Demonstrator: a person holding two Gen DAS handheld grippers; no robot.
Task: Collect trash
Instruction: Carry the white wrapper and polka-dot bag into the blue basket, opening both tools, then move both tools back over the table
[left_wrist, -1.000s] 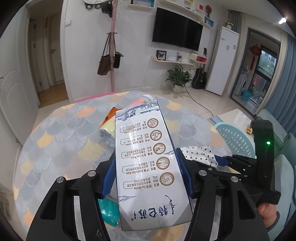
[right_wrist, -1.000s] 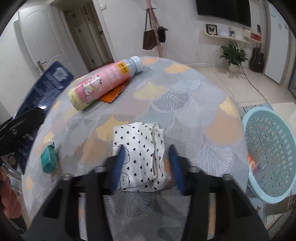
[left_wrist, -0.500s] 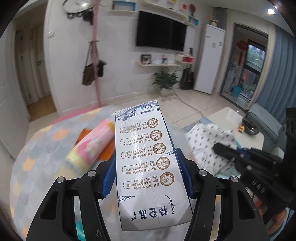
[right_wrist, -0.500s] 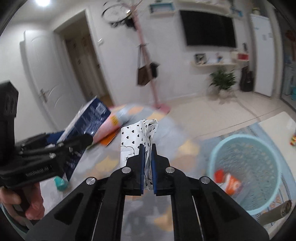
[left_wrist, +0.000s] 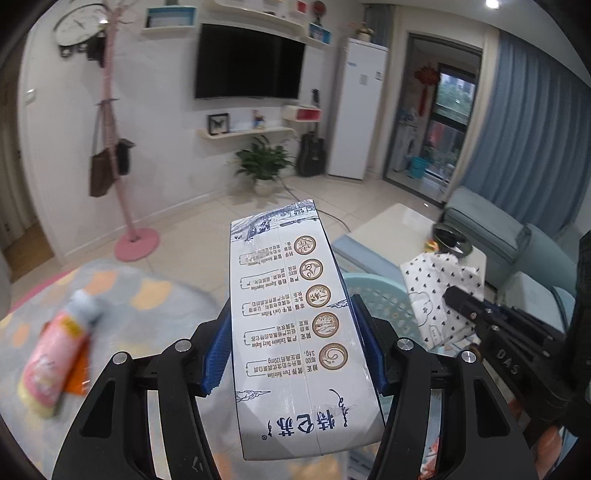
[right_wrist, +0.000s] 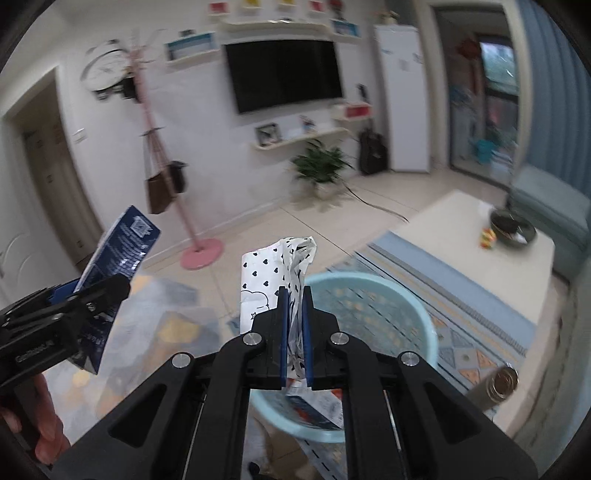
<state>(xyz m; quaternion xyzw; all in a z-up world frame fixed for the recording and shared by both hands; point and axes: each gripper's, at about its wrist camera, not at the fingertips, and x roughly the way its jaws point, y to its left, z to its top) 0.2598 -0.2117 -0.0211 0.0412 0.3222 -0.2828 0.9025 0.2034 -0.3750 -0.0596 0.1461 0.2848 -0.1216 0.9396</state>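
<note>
My left gripper (left_wrist: 291, 328) is shut on a tall white and blue milk carton (left_wrist: 295, 317), held in the air beyond the table edge. It also shows in the right wrist view (right_wrist: 118, 266) at the left. My right gripper (right_wrist: 294, 314) is shut on a white heart-patterned wrapper (right_wrist: 277, 266), held above the light blue basket (right_wrist: 388, 314). The wrapper (left_wrist: 436, 291) and basket (left_wrist: 376, 299) show in the left wrist view too. The basket holds some trash.
A pink bottle (left_wrist: 59, 339) lies on an orange packet on the round scale-patterned table (left_wrist: 140, 302) at the left. A low white coffee table (right_wrist: 472, 243) and a sofa (left_wrist: 517, 243) stand to the right. A pink coat stand (left_wrist: 110, 147) is behind.
Both grippers swung right from the table toward the basket. The right gripper closed on the wrapper, lifted it off the table and carried it over the basket. The carton stayed gripped.
</note>
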